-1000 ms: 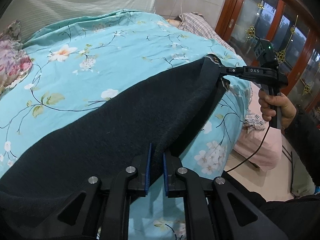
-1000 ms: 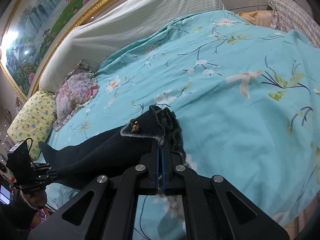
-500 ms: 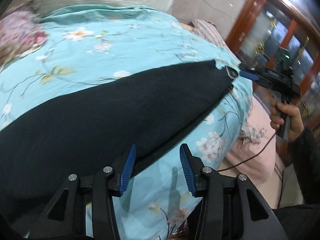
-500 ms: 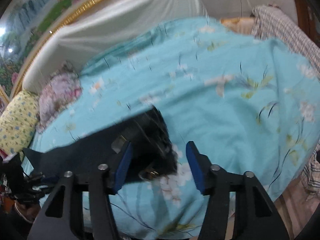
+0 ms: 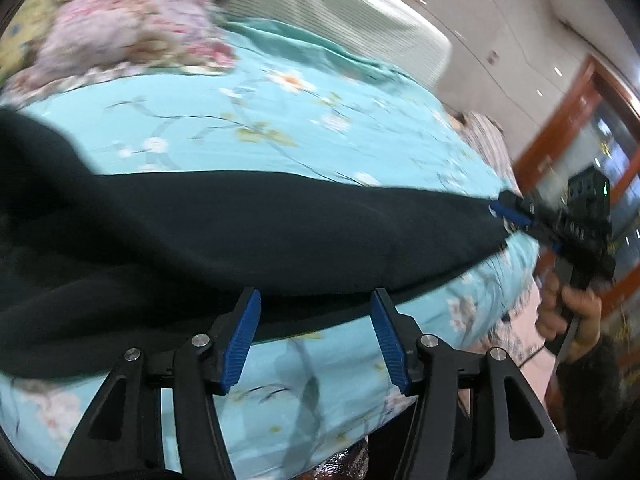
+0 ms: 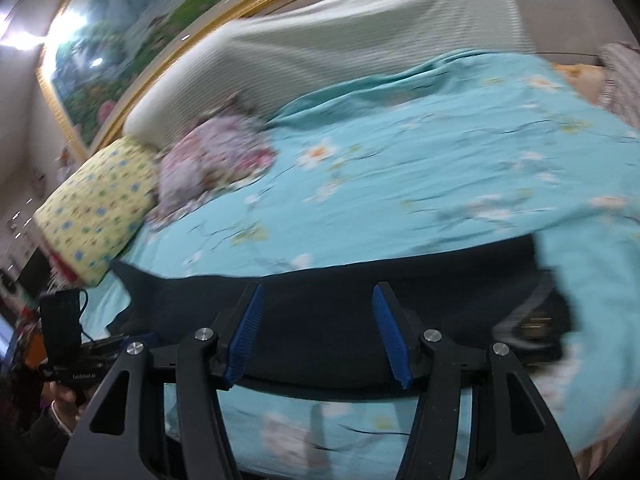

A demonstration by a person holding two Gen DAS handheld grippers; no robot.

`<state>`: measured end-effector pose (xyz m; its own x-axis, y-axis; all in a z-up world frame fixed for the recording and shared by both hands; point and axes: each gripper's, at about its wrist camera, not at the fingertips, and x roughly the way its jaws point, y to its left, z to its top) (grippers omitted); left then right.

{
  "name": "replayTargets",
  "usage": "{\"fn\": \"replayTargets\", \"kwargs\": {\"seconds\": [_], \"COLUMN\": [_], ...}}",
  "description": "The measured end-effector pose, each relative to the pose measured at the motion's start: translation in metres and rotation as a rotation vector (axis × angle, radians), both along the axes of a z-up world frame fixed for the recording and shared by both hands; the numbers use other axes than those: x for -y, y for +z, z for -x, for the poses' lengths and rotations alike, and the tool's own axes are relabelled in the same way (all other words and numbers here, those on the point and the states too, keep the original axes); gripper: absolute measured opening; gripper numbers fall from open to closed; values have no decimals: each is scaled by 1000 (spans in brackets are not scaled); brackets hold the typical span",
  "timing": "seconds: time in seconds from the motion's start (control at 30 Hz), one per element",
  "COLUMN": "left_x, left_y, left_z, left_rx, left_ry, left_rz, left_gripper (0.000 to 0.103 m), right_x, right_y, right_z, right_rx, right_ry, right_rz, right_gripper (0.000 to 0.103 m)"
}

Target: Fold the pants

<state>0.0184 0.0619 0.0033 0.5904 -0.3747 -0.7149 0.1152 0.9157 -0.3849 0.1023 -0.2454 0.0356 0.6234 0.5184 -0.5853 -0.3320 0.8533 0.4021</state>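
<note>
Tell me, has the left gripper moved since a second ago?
Yes. The left gripper has backed off the pants toward the bedspread's near edge, fingers opened.

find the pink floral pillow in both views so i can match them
Left wrist view: pink floral pillow at upper left, above the black pants.
Right wrist view: pillow left of centre, beside the yellow pillow.
Shared landmark: the pale headboard, just behind the pillow in both.

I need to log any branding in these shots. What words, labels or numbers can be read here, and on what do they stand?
None can be read for certain.
Right gripper, left wrist view: white letters on its arm, blurred.
Left gripper, right wrist view: pale print on its body, too small and smeared.
</note>
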Motion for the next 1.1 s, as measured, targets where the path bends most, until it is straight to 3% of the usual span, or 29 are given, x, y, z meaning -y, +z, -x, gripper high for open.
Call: {"fn": "replayTargets", "kwargs": {"seconds": [0.3, 0.57, 0.83, 1.1], "left_x": [-77, -124, -146, -165], "left_y": [7, 24, 36, 19], "left_z": [10, 3, -19, -36], "left_rx": [-32, -39, -40, -89], "left_ry": [244, 413, 485, 549], "left_rz": [8, -1, 28, 78], "left_gripper": [63, 67, 70, 67], "right_x": [-91, -171, -247, -279], "right_y": [-17, -25, -35, -56], "right_z": [6, 26, 43, 49], "right_rx": [-29, 21, 124, 208], "right_ry": [215, 436, 605, 666], "right_rz": [-12, 86, 234, 393], "right_gripper": [58, 58, 58, 58]}}
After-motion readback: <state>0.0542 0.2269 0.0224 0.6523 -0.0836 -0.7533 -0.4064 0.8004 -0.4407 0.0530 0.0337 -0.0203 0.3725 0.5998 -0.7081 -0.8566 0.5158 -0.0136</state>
